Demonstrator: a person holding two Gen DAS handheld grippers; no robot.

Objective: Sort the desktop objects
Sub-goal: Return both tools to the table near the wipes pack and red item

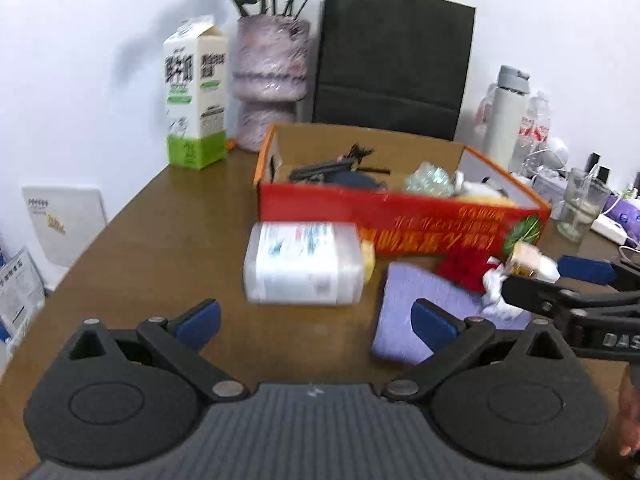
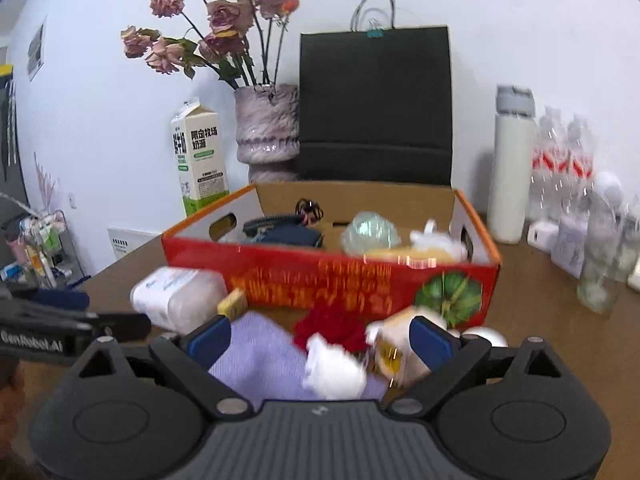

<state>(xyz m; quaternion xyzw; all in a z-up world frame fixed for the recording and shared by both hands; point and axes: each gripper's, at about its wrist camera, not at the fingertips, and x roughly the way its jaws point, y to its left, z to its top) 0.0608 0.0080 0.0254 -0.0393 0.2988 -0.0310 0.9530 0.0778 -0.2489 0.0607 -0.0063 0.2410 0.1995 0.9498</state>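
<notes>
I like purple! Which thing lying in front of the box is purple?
The flat purple cloth. Beside it, the tissue pack is white and the flower red.

A lived-in office or home desk against a white wall.

A brown desk (image 1: 168, 248) carries everyday clutter: a milk carton (image 1: 195, 94), a vase (image 2: 267, 130) of dried roses (image 2: 208, 28), a black paper bag (image 2: 375, 106) closed with a clip, a white flask (image 2: 510, 164), bottled water (image 2: 560, 164), a glass (image 1: 582, 204) and chargers with cables at the far right. A red cardboard box (image 2: 332, 276) in the middle holds loose small items, with a tissue pack (image 1: 304, 262) and a purple cloth (image 1: 404, 308) lying in front of it. Leaflets (image 1: 20, 296) lie beside the desk in the left wrist view, and a small rack (image 2: 40, 248) of supplies stands there in the right wrist view.
</notes>
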